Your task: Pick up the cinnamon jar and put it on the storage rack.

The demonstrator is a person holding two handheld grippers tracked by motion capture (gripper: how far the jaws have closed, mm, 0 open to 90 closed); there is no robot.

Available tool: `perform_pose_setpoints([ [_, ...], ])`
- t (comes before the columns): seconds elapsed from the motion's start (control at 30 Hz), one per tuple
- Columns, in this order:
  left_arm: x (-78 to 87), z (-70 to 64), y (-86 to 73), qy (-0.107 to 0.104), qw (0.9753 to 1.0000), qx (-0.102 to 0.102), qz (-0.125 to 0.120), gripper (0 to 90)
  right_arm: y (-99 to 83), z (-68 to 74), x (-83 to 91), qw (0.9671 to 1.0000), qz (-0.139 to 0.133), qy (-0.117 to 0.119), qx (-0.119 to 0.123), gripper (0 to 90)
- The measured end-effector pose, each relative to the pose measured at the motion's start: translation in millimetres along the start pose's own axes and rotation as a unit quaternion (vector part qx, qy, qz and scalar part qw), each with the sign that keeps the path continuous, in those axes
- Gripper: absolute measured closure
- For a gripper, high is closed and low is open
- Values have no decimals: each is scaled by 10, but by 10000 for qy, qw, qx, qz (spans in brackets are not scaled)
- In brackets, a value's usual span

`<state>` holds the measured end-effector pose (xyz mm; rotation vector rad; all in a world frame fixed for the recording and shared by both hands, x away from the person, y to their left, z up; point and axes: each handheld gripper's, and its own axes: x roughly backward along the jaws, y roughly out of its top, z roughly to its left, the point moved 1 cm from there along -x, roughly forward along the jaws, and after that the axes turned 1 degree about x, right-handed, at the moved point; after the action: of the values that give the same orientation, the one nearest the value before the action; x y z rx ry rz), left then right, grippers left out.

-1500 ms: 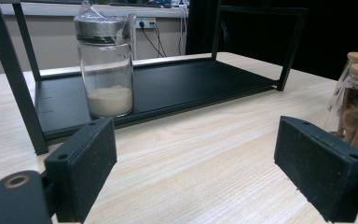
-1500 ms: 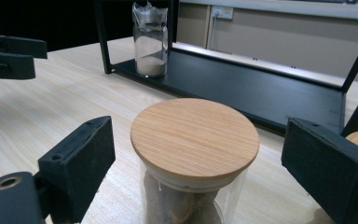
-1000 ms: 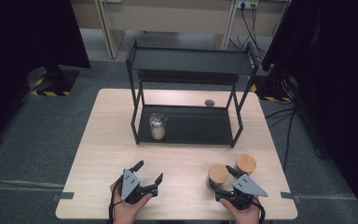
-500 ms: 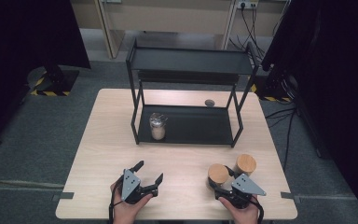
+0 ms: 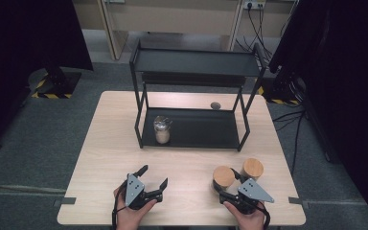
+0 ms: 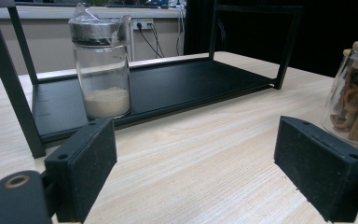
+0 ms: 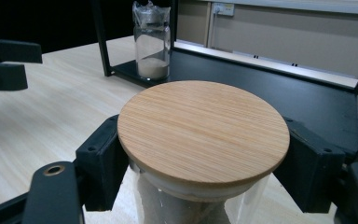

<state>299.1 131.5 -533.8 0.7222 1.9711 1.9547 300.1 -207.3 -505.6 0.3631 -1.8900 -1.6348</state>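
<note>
A glass jar with a round wooden lid [image 5: 224,175] [image 7: 203,130] stands at the table's front right. My right gripper [image 5: 226,185] [image 7: 200,179] is open, its two jaws flanking this jar just under the lid with a small gap to the glass. A second wooden-lidded jar [image 5: 252,167] [image 6: 354,100] stands right beside the first. My left gripper [image 5: 154,176] [image 6: 196,172] rests open at the front left with only bare table between its jaws. A clear jar of pale powder [image 5: 162,129] [image 6: 101,70] [image 7: 152,42] sits upright on the left end of the lower shelf.
A black two-tier metal rack [image 5: 201,130] [image 6: 200,81] [image 7: 279,93] stands at the table's far middle, its corner posts near the powder jar. A small dark round thing [image 5: 215,105] lies on the table behind it. My left gripper [image 7: 4,58] shows in the right gripper view.
</note>
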Motion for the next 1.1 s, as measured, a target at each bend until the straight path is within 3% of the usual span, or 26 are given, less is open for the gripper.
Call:
perform_pose_setpoints([
  [1.1, 1, -1, -1, -18, 10000, -10, -8, 125, 374, 18, -255, 9993, -302, -217, -4, 256],
])
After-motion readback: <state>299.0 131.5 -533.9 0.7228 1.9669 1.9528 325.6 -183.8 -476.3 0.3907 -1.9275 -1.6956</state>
